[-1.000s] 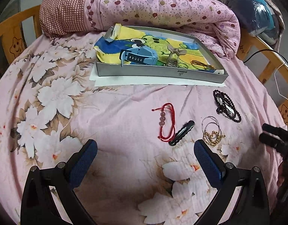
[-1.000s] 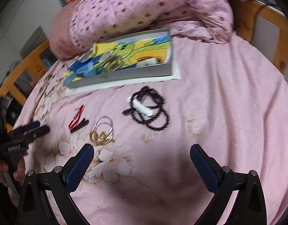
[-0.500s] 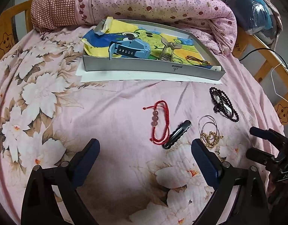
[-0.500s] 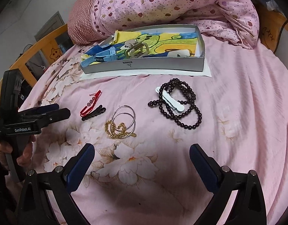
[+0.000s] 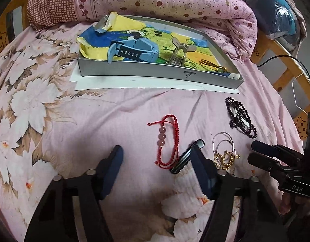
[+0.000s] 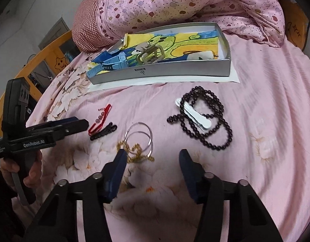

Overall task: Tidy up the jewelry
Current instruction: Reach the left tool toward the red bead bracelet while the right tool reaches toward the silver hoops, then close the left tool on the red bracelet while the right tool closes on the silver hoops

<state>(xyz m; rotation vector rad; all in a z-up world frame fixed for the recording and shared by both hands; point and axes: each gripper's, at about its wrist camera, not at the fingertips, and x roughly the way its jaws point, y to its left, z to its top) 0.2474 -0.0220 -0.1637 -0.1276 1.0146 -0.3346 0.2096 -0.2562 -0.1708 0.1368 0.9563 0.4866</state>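
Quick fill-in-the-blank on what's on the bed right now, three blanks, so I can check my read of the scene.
1. The blue watch lies inside the silver ____.
2. The dark bead strand is draped over a ____ hair clip.
3. The cord bracelet beside the black hair clip is ____ in colour.

Missing words: tray; white; red

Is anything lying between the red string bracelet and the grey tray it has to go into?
Nothing visible: only bare pink bedsheet separates the red string bracelet from the grey tray's near wall.
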